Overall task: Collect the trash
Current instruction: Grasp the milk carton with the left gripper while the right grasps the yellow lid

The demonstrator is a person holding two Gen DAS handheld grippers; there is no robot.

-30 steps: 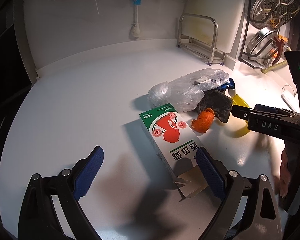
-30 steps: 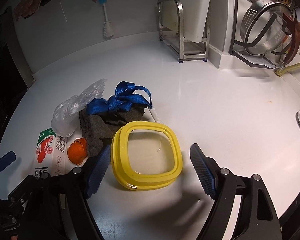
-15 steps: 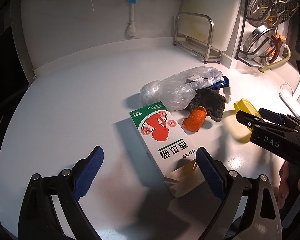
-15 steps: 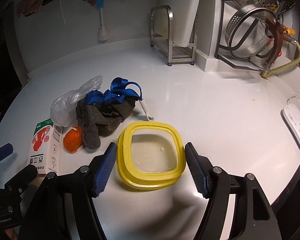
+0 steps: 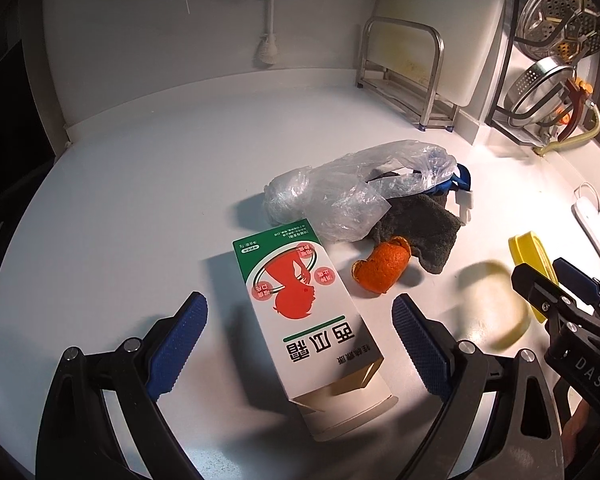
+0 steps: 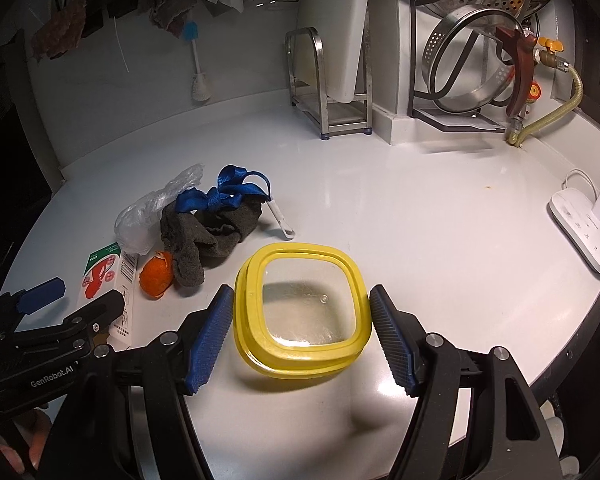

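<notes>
On the white counter (image 5: 140,184), a loose cluster of trash, none of it gathered yet: green-and-white carton (image 5: 306,320) lying flat with its end flap torn open, orange peel (image 5: 382,266) just beside it, crumpled clear plastic bag (image 5: 356,190) behind, grey rag (image 5: 420,226) partly under the bag, blue strap (image 6: 230,192) draped over the rag, small white plastic piece (image 6: 282,220) at the rag's edge.

Left gripper (image 5: 300,340) spread wide, straddling the near end of the carton, pads clear of its sides. Right gripper (image 6: 302,332) also spread, bracketing a yellow-rimmed container (image 6: 302,310) with pads close to the rim but possibly not touching; hard to tell from this angle. Container apparently empty, likely meant as the bin for the scraps.

Judged from the layout: collection barely begun, every item still to be picked up, carton the probable first grab.

Further out: metal rack (image 5: 404,76), hanging brush (image 5: 268,20), strainers (image 6: 476,68), white lamp base (image 6: 584,232).
</notes>
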